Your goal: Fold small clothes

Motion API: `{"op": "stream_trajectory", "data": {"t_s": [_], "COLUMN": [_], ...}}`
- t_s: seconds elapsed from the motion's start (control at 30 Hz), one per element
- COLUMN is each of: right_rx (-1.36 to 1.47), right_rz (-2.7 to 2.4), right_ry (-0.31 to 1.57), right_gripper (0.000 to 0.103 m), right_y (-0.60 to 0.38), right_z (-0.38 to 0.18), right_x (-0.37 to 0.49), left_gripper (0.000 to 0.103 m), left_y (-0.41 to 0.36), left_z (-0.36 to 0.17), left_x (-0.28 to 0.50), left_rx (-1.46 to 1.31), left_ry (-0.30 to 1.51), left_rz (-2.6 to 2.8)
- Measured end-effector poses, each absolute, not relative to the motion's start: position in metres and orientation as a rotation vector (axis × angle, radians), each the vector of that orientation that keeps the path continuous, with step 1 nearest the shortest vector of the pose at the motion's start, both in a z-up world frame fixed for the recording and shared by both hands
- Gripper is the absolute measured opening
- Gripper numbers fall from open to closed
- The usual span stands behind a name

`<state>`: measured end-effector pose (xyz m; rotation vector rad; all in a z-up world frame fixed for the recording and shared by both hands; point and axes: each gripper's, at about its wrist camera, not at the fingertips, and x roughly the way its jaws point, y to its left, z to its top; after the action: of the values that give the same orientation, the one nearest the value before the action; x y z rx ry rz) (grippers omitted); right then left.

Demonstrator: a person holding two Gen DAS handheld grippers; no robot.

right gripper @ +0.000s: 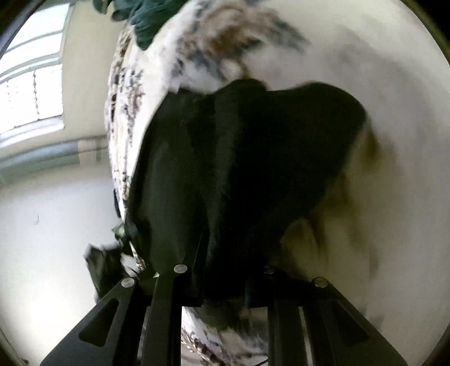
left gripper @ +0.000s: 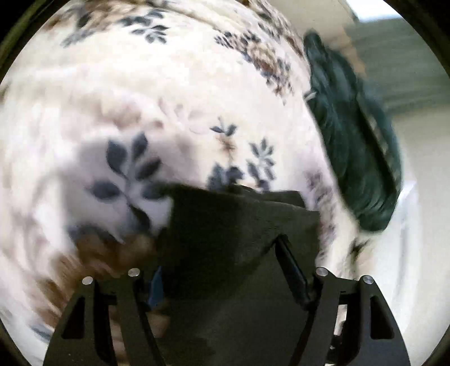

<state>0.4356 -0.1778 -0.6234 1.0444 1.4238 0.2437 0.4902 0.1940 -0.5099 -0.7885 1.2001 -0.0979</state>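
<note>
A small black garment (left gripper: 230,225) hangs bunched between the fingers of my left gripper (left gripper: 222,253), which is shut on a thick fold of it; the cloth fills the gap and hides the pads. In the right wrist view the same black garment (right gripper: 247,157) drapes over my right gripper (right gripper: 227,253), whose fingers are nearly together and shut on the cloth, with the fingertips hidden under it. Both views are blurred. The garment is lifted a little off the floral blanket (left gripper: 168,84) below it.
The white blanket (right gripper: 197,42) with blue leaves and brown flowers covers the surface. A dark green garment (left gripper: 354,140) lies crumpled at its edge, also seen as the green garment (right gripper: 146,17). A window (right gripper: 31,78) and pale wall lie beyond the edge.
</note>
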Motion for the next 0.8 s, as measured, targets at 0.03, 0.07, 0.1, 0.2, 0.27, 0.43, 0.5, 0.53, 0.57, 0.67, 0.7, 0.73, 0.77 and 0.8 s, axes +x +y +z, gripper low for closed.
{"op": "stream_trajectory", "data": {"t_s": [0.03,0.07,0.1,0.2,0.27,0.43,0.5,0.53,0.57,0.67,0.7,0.73,0.77,0.8], "right_rx": [1.053,1.042,1.022,0.928,0.798,0.504,0.452,0.424,0.397,0.341,0.33,0.314,0.306,0.299], "right_rz": [0.209,0.183,0.152,0.086,0.055,0.101,0.156,0.201,0.209,0.275,0.294,0.309,0.307,0.317], "right_ry": [1.43,1.442,1.464,1.495,1.49,1.396,1.393,1.394,1.392,1.446,1.457,1.475,1.48,1.471], "right_gripper": [0.022,0.031,0.038,0.048,0.048,0.051,0.051,0.051,0.051,0.051,0.051,0.051,0.051,0.05], "right_y": [-0.175,-0.179,-0.18,-0.193,-0.205,-0.205,-0.199,-0.188,-0.186,-0.154,-0.142,-0.131,-0.124,-0.117], "right_z": [-0.626,-0.628,-0.63,-0.62,-0.598,-0.554,-0.556,-0.565,-0.569,-0.598,-0.608,-0.617,-0.623,-0.626], "right_x": [0.425,0.419,0.418,0.418,0.422,0.473,0.503,0.531,0.547,0.61,0.629,0.646,0.657,0.667], "left_gripper": [0.069,0.069,0.069,0.069,0.069,0.069,0.069,0.069,0.072,0.072,0.07,0.07,0.07,0.07], "left_y": [0.196,0.196,0.195,0.19,0.187,0.182,0.186,0.19,0.194,0.205,0.206,0.207,0.206,0.206], "left_z": [-0.507,-0.504,-0.5,-0.487,-0.482,-0.491,-0.505,-0.517,-0.525,-0.537,-0.538,-0.538,-0.537,-0.535], "left_x": [0.491,0.488,0.485,0.464,0.45,0.48,0.498,0.513,0.521,0.538,0.541,0.542,0.541,0.538], "left_rx": [-0.742,-0.704,-0.673,-0.621,-0.621,-0.597,-0.583,-0.59,-0.589,-0.588,-0.586,-0.583,-0.583,-0.575], "left_ry": [1.212,1.214,1.218,1.203,1.183,1.146,1.172,1.187,1.202,1.215,1.22,1.225,1.224,1.221], "left_rz": [-0.089,-0.079,-0.058,-0.013,0.029,0.094,0.116,0.118,0.126,0.137,0.135,0.129,0.124,0.12]}}
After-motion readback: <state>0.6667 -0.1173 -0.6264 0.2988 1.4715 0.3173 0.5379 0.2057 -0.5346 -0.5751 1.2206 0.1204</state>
